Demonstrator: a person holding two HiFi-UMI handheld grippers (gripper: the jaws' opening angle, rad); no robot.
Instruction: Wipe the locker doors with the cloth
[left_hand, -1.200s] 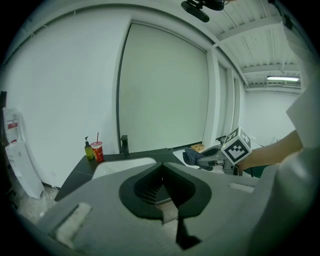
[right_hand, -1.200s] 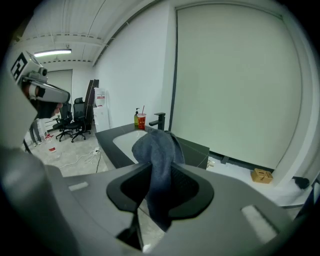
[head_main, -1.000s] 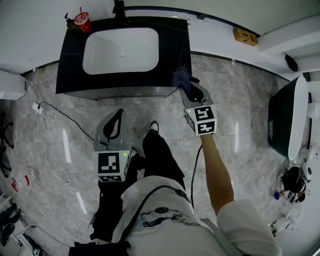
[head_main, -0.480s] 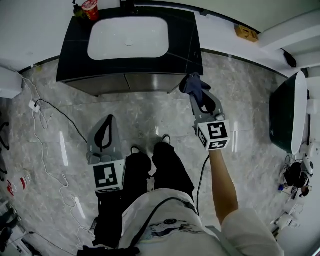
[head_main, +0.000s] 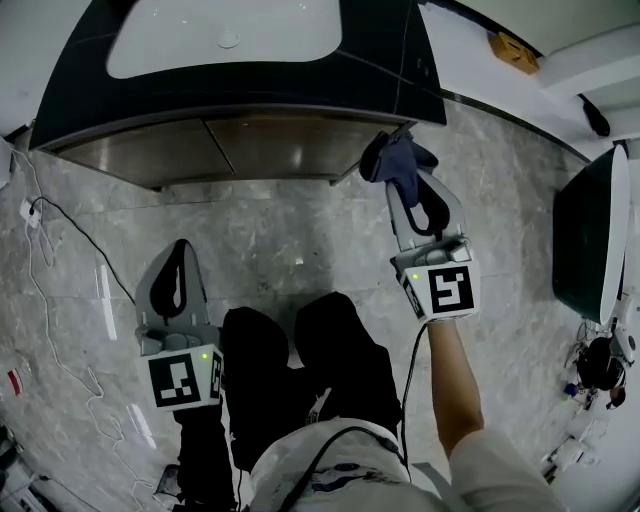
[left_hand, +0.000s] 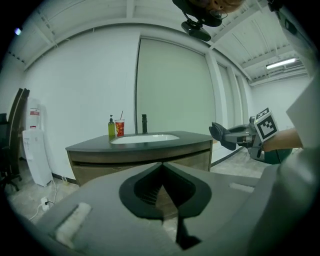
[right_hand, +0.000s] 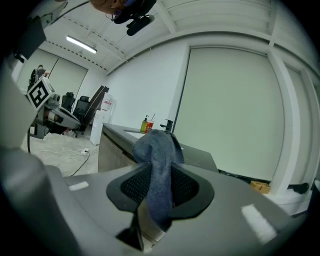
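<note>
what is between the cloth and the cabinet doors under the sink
Nothing visible stands in the way. The blue cloth, clamped in the right gripper, is close to the right front corner of the vanity, and the cabinet doors face it unobstructed.

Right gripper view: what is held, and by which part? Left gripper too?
The right gripper pinches the blue-grey cloth by a bunched fold, its bulk sticking past the tips. The left gripper is shut, empty.
</note>
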